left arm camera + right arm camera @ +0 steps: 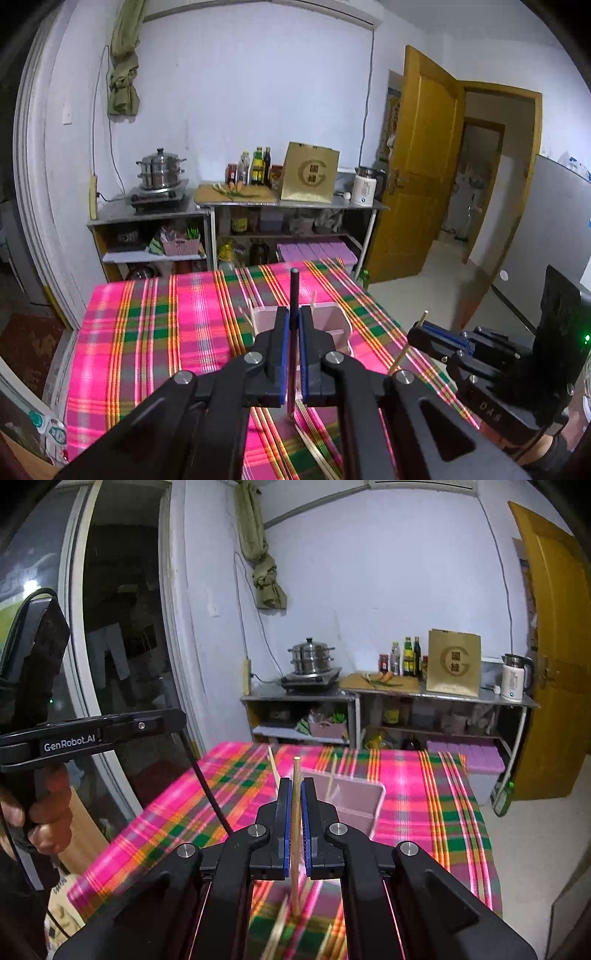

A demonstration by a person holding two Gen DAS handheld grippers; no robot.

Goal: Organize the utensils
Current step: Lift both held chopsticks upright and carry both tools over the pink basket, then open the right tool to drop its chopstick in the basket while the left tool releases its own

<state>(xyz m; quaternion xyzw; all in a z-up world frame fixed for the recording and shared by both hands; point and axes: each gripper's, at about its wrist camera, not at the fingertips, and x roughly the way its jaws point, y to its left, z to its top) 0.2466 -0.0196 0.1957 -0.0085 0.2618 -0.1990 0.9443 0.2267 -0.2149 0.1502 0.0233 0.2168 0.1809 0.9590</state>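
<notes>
While both hands hover over the plaid table (147, 332), the left gripper (294, 321) pinches a dark chopstick (294, 295) upright and the right gripper (295, 794) clamps a wooden chopstick (296, 812), likely headed for the pink holder (351, 797) mid-table; more sticks lie at the near edge.

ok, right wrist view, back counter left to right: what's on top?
Steamer pot on the stove → cutting board → bottles → brown paper bag → white kettle.
</notes>
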